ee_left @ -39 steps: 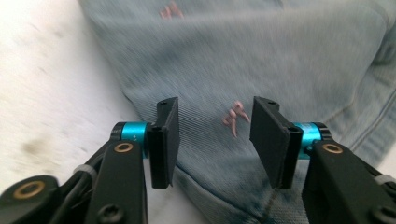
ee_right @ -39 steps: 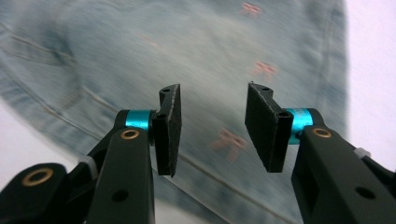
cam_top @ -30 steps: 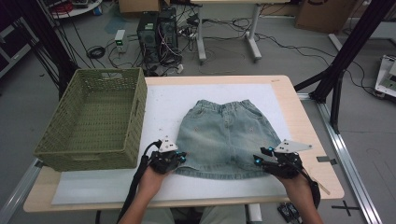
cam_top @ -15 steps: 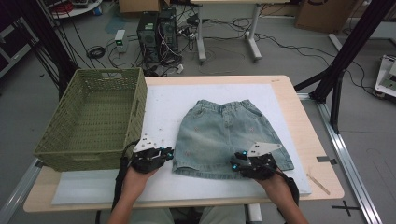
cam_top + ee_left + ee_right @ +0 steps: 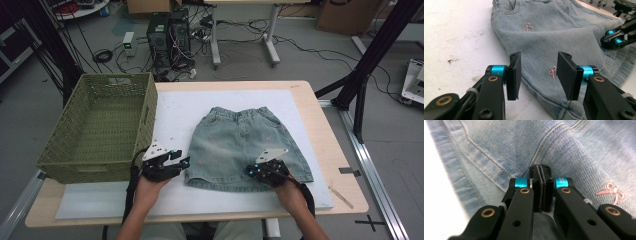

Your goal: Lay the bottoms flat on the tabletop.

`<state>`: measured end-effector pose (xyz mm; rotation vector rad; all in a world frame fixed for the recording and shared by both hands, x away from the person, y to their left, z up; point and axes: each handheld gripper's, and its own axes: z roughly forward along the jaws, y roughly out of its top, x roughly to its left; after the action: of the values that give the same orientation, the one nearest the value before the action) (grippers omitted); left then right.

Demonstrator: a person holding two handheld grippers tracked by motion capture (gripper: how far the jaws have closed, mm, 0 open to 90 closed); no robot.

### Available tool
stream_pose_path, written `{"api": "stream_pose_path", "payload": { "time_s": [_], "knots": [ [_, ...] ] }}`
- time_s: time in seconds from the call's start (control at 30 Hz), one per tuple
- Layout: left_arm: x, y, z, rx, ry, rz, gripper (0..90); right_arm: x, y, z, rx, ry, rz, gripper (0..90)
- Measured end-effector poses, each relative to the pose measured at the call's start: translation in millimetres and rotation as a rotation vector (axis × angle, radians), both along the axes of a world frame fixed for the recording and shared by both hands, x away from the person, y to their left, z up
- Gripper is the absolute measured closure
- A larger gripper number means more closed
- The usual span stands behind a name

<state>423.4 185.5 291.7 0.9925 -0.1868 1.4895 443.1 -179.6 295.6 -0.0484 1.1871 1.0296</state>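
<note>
A light blue denim skirt (image 5: 245,145) with small pink bows lies flat on the white mat (image 5: 175,115), waistband away from me. My left gripper (image 5: 186,162) is just off the skirt's near left hem corner. Its jaws have just been opening, and in the left gripper view (image 5: 539,72) they stand apart over the hem (image 5: 541,87) without pressing it. My right gripper (image 5: 248,171) rests on the skirt near its front hem, right of the middle. Its jaws have just been closing and now pinch a raised fold of denim (image 5: 554,142) at their tips (image 5: 540,170).
A green woven basket (image 5: 95,165) stands on the table's left side, close to my left hand. The table's wooden edge (image 5: 345,150) runs right of the mat. Computers, cables and black frame legs stand on the floor beyond.
Both hands shifted left along the skirt's front hem. The left gripper came off the hem corner, and the right gripper moved from the right corner toward the middle.
</note>
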Motion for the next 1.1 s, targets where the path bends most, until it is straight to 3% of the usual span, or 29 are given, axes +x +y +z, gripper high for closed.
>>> {"api": "stream_pose_path", "payload": {
  "time_s": [0.17, 0.27, 0.37, 0.4, 0.43, 0.5, 0.6, 0.73, 0.83, 0.9, 1.0, 1.07, 1.1],
  "knots": [
    [-0.5, 1.0, 0.1, -0.002, -0.005, -0.002, 55.0, -4.3, -8.4, -13.9, -0.085, 0.078, 0.044, 90.0],
    [0.6, 1.6, 3.1, -0.006, 0.001, -0.006, 53.6, -8.0, -18.9, -27.6, -0.107, 0.08, 0.058, 90.0],
    [2.0, -2.7, 7.8, -0.01, 0.022, -0.012, 48.2, -9.8, -26.6, -31.9, -0.097, 0.069, 0.082, 88.8],
    [2.3, -4.9, 9.5, -0.01, 0.026, -0.006, 46.9, -10.8, -29.6, -31.8, -0.084, 0.061, 0.105, 80.0],
    [2.7, -7.3, 11.7, -0.014, 0.025, -0.004, 46.5, -12.0, -33.3, -30.6, -0.064, 0.044, 0.135, 69.1],
    [3.9, -11.7, 17.1, -0.028, 0.029, 0.006, 45.5, -16.4, -43.7, -26.6, 0.011, 0.011, 0.182, 60.3],
    [8.1, -16.5, 27.4, -0.059, 0.054, 0.028, 45.1, -20.6, -66.0, -14.9, 0.159, -0.035, 0.211, 52.9],
    [14.2, -21.4, 38.0, -0.086, 0.106, 0.058, 45.1, -20.4, -98.9, 6.6, 0.355, -0.048, 0.228, 50.6],
    [18.1, -26.0, 42.3, -0.084, 0.146, 0.103, 47.0, -16.4, -114.0, 23.2, 0.442, -0.042, 0.164, 51.3],
    [20.9, -28.5, 44.5, -0.078, 0.166, 0.131, 52.3, -11.4, -119.1, 34.5, 0.489, -0.027, 0.088, 53.7],
    [20.5, -31.6, 43.0, -0.062, 0.153, 0.16, 60.5, -4.1, -117.8, 45.9, 0.494, -0.014, -0.002, 60.3],
    [20.7, -33.0, 41.8, -0.039, 0.161, 0.157, 74.3, 2.9, -114.8, 51.6, 0.492, 0.015, -0.072, 71.5],
    [20.7, -34.4, 40.7, -0.029, 0.155, 0.163, 80.3, 4.1, -114.5, 51.7, 0.483, 0.004, -0.062, 75.0]
  ]
}}
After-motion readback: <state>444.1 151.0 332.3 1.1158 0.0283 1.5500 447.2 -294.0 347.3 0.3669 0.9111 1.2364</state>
